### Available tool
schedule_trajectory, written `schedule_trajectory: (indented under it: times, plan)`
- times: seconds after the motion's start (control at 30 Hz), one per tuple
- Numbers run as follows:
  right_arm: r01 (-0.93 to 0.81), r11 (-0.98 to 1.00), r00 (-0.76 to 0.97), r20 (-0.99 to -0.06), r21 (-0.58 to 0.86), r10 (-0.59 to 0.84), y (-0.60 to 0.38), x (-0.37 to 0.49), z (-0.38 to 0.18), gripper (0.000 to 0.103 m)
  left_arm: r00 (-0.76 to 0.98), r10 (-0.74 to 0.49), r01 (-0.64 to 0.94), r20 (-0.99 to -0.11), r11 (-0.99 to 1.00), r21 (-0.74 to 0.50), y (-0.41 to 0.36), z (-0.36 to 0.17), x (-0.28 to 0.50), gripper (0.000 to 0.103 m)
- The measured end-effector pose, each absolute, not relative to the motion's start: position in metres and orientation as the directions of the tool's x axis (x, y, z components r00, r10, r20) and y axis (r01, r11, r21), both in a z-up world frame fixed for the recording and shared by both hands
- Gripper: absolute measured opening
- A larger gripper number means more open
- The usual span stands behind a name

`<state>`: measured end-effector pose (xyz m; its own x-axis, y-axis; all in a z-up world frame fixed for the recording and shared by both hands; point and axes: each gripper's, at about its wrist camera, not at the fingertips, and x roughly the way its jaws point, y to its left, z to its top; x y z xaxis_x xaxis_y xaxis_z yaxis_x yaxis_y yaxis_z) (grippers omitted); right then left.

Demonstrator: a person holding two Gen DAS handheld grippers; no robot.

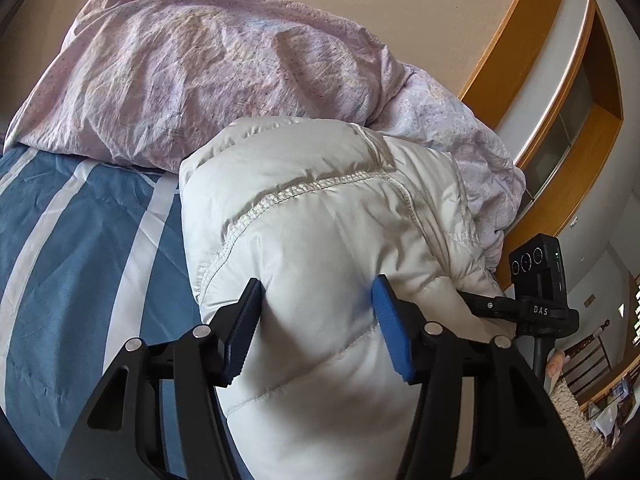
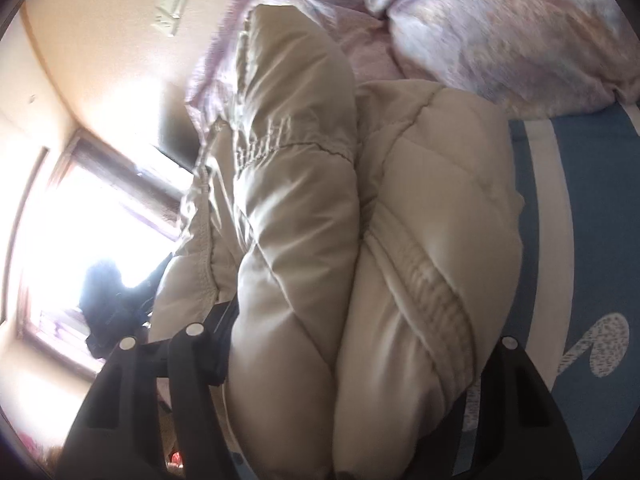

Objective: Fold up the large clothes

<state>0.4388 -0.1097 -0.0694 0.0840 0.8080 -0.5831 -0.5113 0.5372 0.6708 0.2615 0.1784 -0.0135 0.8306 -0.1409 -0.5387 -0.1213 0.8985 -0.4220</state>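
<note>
**Both claws clamped on the white puffer jacket over the bed**

While it lies bunched on the blue striped bed sheet (image 1: 60,264), the white puffer jacket (image 1: 320,220) fills the centre of both views. In the left wrist view, the left claw (image 1: 316,332) holds a thick quilted fold, its 2 blue pads pressing in from 9 and 3 o'clock. At 12 o'clock behind the jacket sits a crumpled pink duvet (image 1: 192,68). At 3 o'clock the right claw's black body pokes out beside the jacket.

In the right wrist view, the right claw (image 2: 352,344) is closed on 2 bulging rolls of the jacket (image 2: 304,208); only its left finger (image 2: 222,340) shows, the other being buried in fabric. A bright window (image 2: 80,220) glares at 9 o'clock.
</note>
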Motion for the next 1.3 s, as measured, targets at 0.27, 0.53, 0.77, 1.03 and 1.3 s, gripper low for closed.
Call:
schedule_trajectory:
  times: [0.27, 0.53, 0.77, 1.03, 1.3]
  plan:
    - [-0.377, 0.629, 0.172, -0.616, 0.680, 0.769, -0.129, 0.434, -0.095, 0.086, 0.814, -0.065, -0.150, -0.577, 0.936, -0.318, 0.157, -0.007, 0.265, 0.075]
    - [-0.398, 0.789, 0.432, -0.663, 0.467, 0.611, -0.153, 0.393, -0.048, 0.088, 0.827, 0.016, -0.169, -0.562, 0.961, -0.220, 0.142, 0.012, 0.248, 0.096]
    - [-0.391, 0.893, 0.710, -0.544, 0.225, 0.448, -0.159, 0.341, 0.003, 0.085, 0.830, 0.102, -0.183, -0.549, 0.979, -0.095, 0.115, 0.025, 0.238, 0.098]
    - [-0.486, 0.873, 0.710, -0.567, 0.033, 0.417, -0.082, 0.321, -0.023, 0.067, 0.799, 0.139, -0.171, -0.585, 0.985, 0.000, 0.095, 0.009, 0.249, 0.099]
    - [-0.457, 0.874, 0.594, -0.674, 0.167, 0.440, -0.083, 0.346, -0.063, 0.068, 0.755, 0.057, -0.147, -0.654, 0.986, -0.083, 0.104, -0.022, 0.265, 0.102]
